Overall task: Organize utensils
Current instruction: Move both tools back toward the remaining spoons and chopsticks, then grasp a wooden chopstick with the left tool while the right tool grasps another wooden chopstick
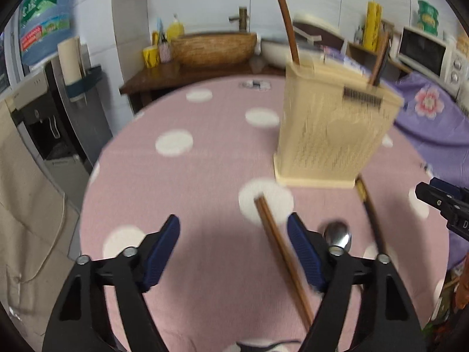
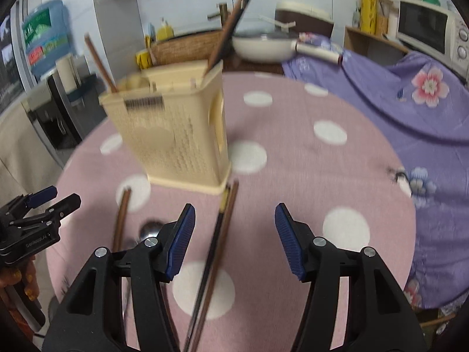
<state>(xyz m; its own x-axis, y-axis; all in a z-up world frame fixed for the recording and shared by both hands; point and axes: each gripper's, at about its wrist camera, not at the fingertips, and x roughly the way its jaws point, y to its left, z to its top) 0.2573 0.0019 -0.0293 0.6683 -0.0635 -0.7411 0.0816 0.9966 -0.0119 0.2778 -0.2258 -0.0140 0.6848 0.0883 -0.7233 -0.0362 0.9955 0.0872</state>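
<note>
A cream plastic utensil holder [image 1: 331, 135] stands on the pink dotted tablecloth [image 1: 190, 182], with brown chopsticks [image 1: 288, 29] sticking out of it; it also shows in the right wrist view [image 2: 176, 135]. A brown chopstick [image 1: 281, 249] lies on the cloth between the left gripper's fingers. A metal spoon [image 1: 337, 234] lies just right of it. Two more chopsticks [image 2: 217, 249] lie between the right gripper's fingers. My left gripper [image 1: 234, 240] is open and empty. My right gripper [image 2: 234, 234] is open and empty.
A purple flowered cloth [image 2: 395, 102] covers the surface to the right. Behind the table are a wicker basket [image 1: 214, 47], a white pan [image 2: 263, 47], a microwave [image 2: 431, 32] and a water dispenser [image 1: 44, 111].
</note>
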